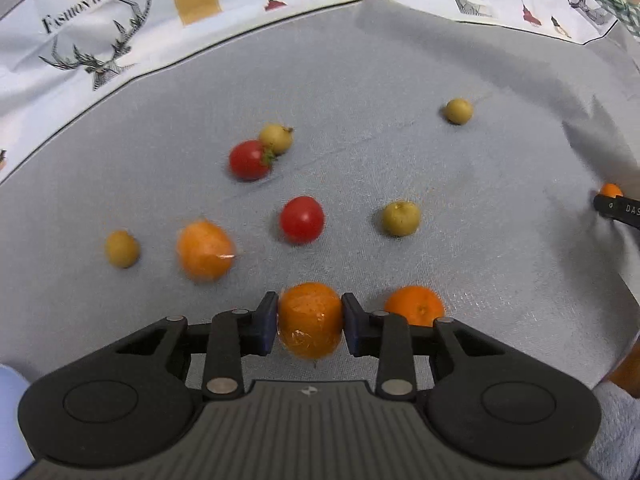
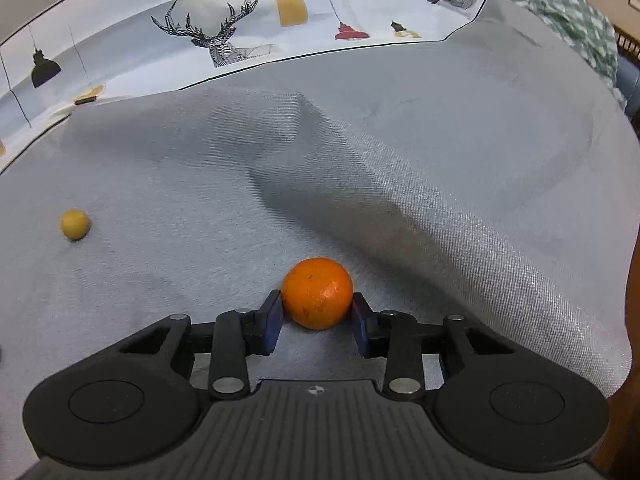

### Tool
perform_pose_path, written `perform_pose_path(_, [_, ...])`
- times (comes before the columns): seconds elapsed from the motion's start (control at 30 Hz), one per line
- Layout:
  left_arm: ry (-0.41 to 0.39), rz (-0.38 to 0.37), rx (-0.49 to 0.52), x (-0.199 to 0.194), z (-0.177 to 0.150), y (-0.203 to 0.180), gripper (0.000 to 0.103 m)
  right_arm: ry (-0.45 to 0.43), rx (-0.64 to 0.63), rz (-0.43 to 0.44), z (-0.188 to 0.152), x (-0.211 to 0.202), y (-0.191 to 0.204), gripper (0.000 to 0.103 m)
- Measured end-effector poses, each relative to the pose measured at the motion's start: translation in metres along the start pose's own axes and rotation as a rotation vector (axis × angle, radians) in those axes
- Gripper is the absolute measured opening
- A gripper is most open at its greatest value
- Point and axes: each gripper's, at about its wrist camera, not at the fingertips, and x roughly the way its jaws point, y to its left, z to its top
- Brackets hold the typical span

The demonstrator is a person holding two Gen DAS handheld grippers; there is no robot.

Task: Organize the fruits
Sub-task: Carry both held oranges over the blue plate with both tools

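Taking the grey cloth [image 1: 400, 80] as the reference surface, the left wrist view showed, from left to right: a small yellow-green fruit [image 1: 122, 249] near the cloth's left side; an orange wrapped in clear film [image 1: 205, 251] just beside it; a red tomato [image 1: 250, 160] with a green stalk, touching a second yellow-green fruit [image 1: 276, 138] behind it; and a second tomato [image 1: 302, 219] lying alone near the cloth's middle. The left gripper [image 1: 310, 322] was clamped on a film-wrapped orange [image 1: 310, 320], both blue pads [image 1: 268, 322] pressed against its sides, at the near edge of the cloth. Further right lay a third yellow-green fruit [image 1: 401, 218], a bare orange [image 1: 415, 305] just beside the left gripper's right-hand finger, and a fourth yellow-green fruit [image 1: 459, 111] toward the far side. In the right wrist view, a lone yellow-green fruit [image 2: 75, 224] sat at the cloth's left. The right gripper [image 2: 318, 320] bracketed a mandarin [image 2: 317, 293] resting on the cloth, the fingers flanking it closely at its rear; whether they were squeezing it could not be told. A raised fold [image 2: 400, 200] in the cloth ran to the right of it.
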Motion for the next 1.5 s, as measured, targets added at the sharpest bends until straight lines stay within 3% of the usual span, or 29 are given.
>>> perform_pose_path(0.1, [0.006, 0.005, -0.014, -0.022, -0.009, 0.006, 0.037, -0.025, 0.009, 0.056, -0.003, -0.026, 0.005, 0.037])
perform_pose_path(0.33, [0.018, 0.032, -0.071, -0.104, -0.057, 0.026, 0.037, -0.064, -0.046, 0.285, -0.02, -0.129, 0.047, 0.037])
perform_pose_path(0.5, [0.012, 0.058, -0.136, -0.169, -0.11, 0.055, 0.037, -0.069, -0.151, 0.466, -0.054, -0.208, 0.097, 0.037])
perform_pose_path(0.63, [-0.007, 0.121, -0.199, -0.214, -0.151, 0.084, 0.037, -0.026, -0.231, 0.603, -0.081, -0.259, 0.134, 0.037])
perform_pose_path(0.8, [-0.036, 0.181, -0.275, -0.259, -0.198, 0.116, 0.037, 0.004, -0.337, 0.714, -0.12, -0.312, 0.175, 0.037])
perform_pose_path(1.0, [-0.055, 0.188, -0.353, -0.286, -0.245, 0.143, 0.037, 0.012, -0.482, 0.763, -0.16, -0.358, 0.205, 0.037])
perform_pose_path(1.13, [-0.061, 0.181, -0.379, -0.29, -0.265, 0.155, 0.037, -0.012, -0.527, 0.752, -0.165, -0.376, 0.211, 0.037])
perform_pose_path(1.5, [-0.089, 0.161, -0.426, -0.292, -0.277, 0.166, 0.037, -0.022, -0.574, 0.722, -0.171, -0.385, 0.227, 0.037])
